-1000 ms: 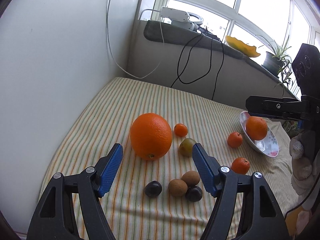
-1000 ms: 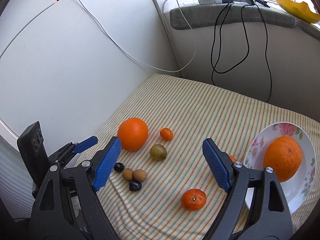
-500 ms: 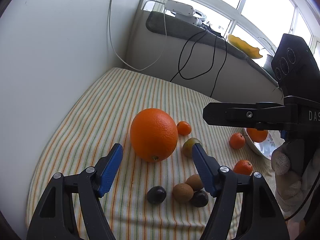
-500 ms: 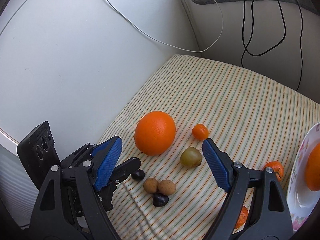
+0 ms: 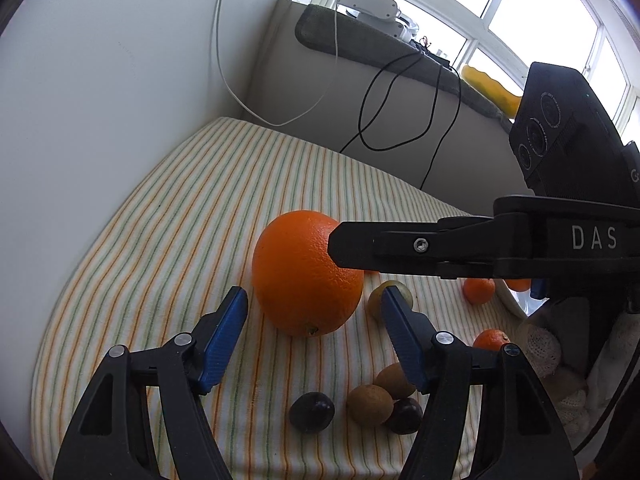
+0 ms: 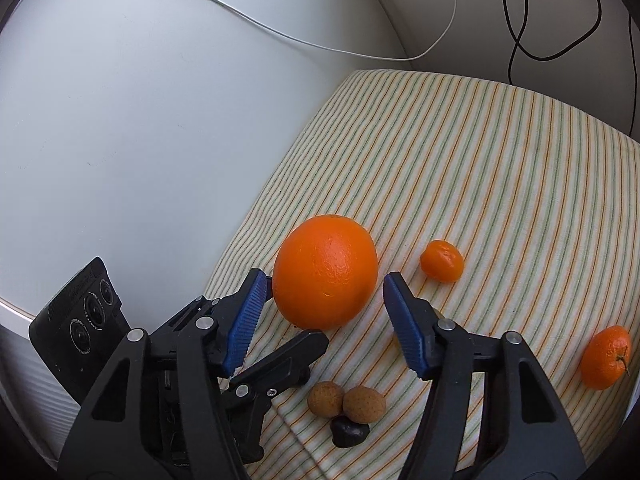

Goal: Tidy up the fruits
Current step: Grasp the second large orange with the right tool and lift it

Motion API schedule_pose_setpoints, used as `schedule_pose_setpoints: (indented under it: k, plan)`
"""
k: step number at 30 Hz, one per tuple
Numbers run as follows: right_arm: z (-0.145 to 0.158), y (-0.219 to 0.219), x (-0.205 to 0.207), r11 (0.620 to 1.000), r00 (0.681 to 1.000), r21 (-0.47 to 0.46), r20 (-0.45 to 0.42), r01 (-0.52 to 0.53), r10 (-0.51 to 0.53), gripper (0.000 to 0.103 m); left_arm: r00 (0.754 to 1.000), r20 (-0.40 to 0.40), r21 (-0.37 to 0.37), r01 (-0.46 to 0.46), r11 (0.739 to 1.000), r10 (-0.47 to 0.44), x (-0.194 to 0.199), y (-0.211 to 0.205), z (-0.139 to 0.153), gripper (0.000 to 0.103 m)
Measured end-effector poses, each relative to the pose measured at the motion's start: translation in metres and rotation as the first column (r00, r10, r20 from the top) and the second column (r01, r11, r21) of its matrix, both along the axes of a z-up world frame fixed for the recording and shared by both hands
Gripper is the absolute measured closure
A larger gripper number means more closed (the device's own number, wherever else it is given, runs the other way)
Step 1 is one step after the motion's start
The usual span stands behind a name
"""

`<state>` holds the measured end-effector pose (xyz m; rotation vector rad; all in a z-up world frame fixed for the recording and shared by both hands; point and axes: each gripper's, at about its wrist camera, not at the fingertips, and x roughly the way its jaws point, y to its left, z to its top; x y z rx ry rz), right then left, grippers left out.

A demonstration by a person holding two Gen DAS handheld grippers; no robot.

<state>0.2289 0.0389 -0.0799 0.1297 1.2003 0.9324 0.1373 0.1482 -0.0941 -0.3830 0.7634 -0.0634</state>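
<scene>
On the striped cloth [image 6: 460, 152], the large orange [image 6: 325, 271] sits between the spread fingers of the right gripper [image 6: 324, 320], which reaches level across; the left gripper [image 5: 314, 336], also spread, points at it from just behind.

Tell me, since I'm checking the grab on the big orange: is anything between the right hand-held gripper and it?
Nothing visible blocks it. The right hand-held gripper is open, its blue pads flanking the big orange. The left hand-held gripper, also open, sits close beside it and crowds the left pad.
</scene>
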Motion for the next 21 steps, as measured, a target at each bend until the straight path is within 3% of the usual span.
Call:
schedule_pose_setpoints:
  k: [21]
  plan:
    - [-0.020,0.027,0.010,1.000,0.999,-0.020,-0.034,-0.018,0.017,0.038,0.999,-0.032,0.000,0.000,1.000,0.000,0.007,0.004,-0.007,0.039]
